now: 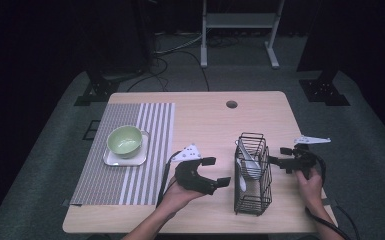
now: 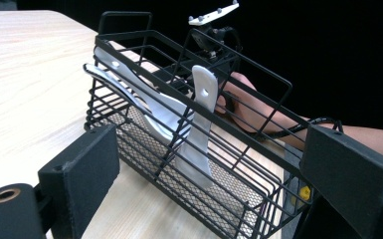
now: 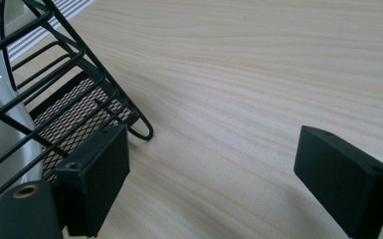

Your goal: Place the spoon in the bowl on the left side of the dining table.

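Note:
A black wire basket [image 1: 252, 175] stands on the table right of centre, holding several white utensils [image 1: 247, 165]. My left gripper [image 1: 219, 171] is open just left of the basket with nothing between its jaws. In the left gripper view the basket [image 2: 258, 129] is close ahead, with a white flat handle [image 2: 204, 94] and white spoons [image 2: 129, 84] leaning inside. My right gripper [image 1: 279, 156] is open beside the basket's right side, and it holds nothing. In the right gripper view its jaws frame bare wood [image 3: 224, 174], with the basket's corner [image 3: 54, 99] at the left.
A green bowl [image 1: 125, 140] sits on a white square plate [image 1: 139, 159] on a striped placemat [image 1: 130, 185] at the left. A round hole [image 1: 231, 104] is in the table near the far edge. Dark floor and stands lie beyond the table.

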